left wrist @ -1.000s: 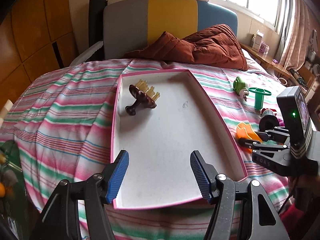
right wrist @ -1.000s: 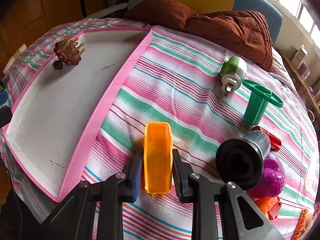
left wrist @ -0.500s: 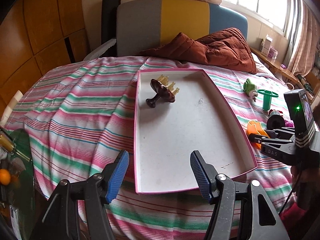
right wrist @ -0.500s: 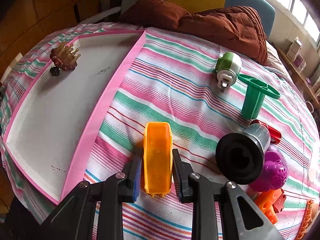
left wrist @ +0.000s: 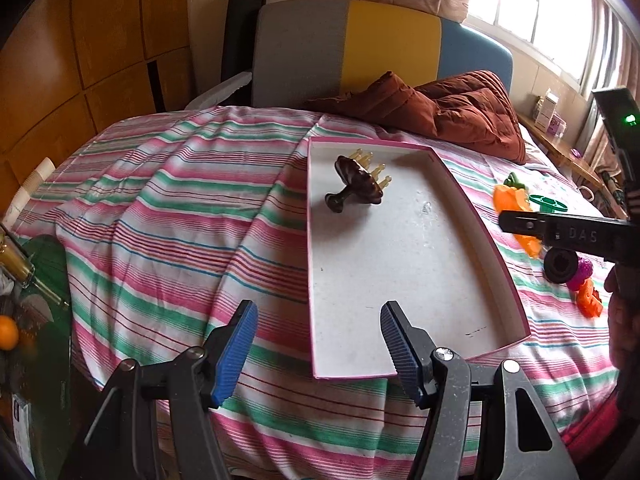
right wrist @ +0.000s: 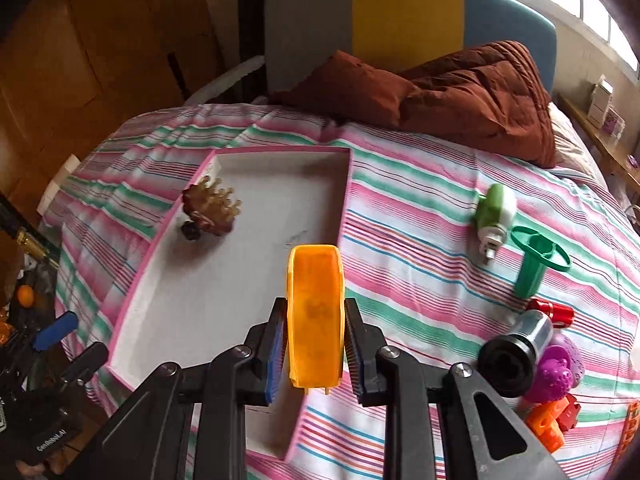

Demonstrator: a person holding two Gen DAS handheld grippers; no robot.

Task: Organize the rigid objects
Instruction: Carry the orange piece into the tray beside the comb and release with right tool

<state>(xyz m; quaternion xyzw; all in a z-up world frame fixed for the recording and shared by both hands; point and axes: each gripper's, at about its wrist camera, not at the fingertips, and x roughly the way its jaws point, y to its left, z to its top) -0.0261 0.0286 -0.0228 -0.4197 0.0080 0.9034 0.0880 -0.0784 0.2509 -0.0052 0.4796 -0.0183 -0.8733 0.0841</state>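
Right gripper [right wrist: 316, 344] fingers clamped on an orange scoop [right wrist: 316, 312] above the pink-rimmed tray [right wrist: 346, 200], left gripper [left wrist: 316, 348] fingers apart and empty, brown brush [left wrist: 356, 186] lying in the tray

bed [right wrist: 400, 216] with striped sheet carries: pink-rimmed tray [right wrist: 344, 200], brown quilt [right wrist: 472, 96] at the head end, green-white plug [right wrist: 494, 212], green spool [right wrist: 536, 260], black-silver cylinder [right wrist: 516, 356] – purple ball [right wrist: 560, 372] touching it – orange blocks [right wrist: 554, 424].

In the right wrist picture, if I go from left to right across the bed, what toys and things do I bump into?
Brown brush in the pink tray → orange piece held by the right gripper → green-and-white toy → green spool.
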